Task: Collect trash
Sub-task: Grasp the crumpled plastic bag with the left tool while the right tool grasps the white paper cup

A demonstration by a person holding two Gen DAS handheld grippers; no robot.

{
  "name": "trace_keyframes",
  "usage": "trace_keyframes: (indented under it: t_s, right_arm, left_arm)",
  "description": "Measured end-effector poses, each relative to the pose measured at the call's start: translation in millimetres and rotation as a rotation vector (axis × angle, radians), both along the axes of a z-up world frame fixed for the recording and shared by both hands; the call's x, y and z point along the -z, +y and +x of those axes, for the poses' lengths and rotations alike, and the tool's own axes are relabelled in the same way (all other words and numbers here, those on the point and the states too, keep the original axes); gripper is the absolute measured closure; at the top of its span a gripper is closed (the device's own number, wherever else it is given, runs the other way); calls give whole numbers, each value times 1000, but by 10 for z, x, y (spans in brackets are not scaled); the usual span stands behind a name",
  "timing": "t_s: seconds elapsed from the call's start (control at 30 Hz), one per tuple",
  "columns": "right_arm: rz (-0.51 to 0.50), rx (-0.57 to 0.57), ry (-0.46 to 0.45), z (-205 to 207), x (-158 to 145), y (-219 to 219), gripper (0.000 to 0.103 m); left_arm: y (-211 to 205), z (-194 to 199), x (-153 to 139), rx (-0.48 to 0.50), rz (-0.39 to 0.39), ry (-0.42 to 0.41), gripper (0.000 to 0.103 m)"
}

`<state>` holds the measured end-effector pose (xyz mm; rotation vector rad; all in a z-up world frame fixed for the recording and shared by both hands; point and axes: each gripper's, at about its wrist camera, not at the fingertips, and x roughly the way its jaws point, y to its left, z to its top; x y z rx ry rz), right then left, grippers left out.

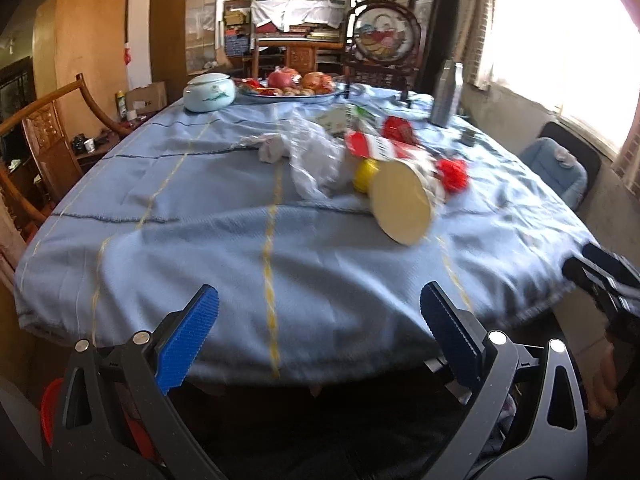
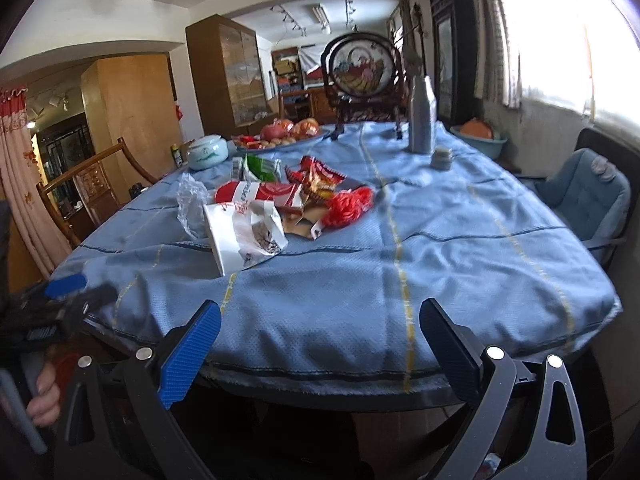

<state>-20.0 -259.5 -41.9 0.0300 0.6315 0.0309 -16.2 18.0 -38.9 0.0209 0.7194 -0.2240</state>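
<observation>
A pile of trash lies mid-table on the blue cloth: a tipped paper cup, clear plastic bag, red-and-white wrapper, and red crumpled bits. The right wrist view shows the same pile: the white cup, red wrappers, a green packet, a red tuft. My left gripper is open and empty at the near table edge. My right gripper is open and empty, also short of the edge. Each gripper shows at the other view's side.
A white lidded jar, a fruit plate, a grey bottle, a small cup and a round framed screen stand at the far end. Wooden chairs stand left, a padded chair right. A red bin sits below left.
</observation>
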Motion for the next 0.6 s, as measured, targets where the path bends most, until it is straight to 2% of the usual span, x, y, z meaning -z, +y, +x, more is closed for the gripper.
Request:
trace_keyframes:
  t_s: [0.07,0.13,0.23,0.43,0.53,0.6]
  right_arm:
    - [17,-30,32,131,68,64,5]
    - [40,-67,75,279,133,175,5]
    - [66,-145,123,547,224,411,5]
    - [45,-251,170,1072,301,919,5]
    - [56,-260,196,1274,286,1000,5]
    - [28,-238,204,1400,301,984,5]
  left_arm:
    - [76,253,-1,-27,-11,30,7]
    - [200,454,-18,-50,-57,65,7]
    - [395,615,-33,-89,-103,83,7]
    - [697,693,7,-187,-86,73,7]
    - [787,772,23,-200,-100,85,7]
    - [790,835,37,-194,-105,97,7]
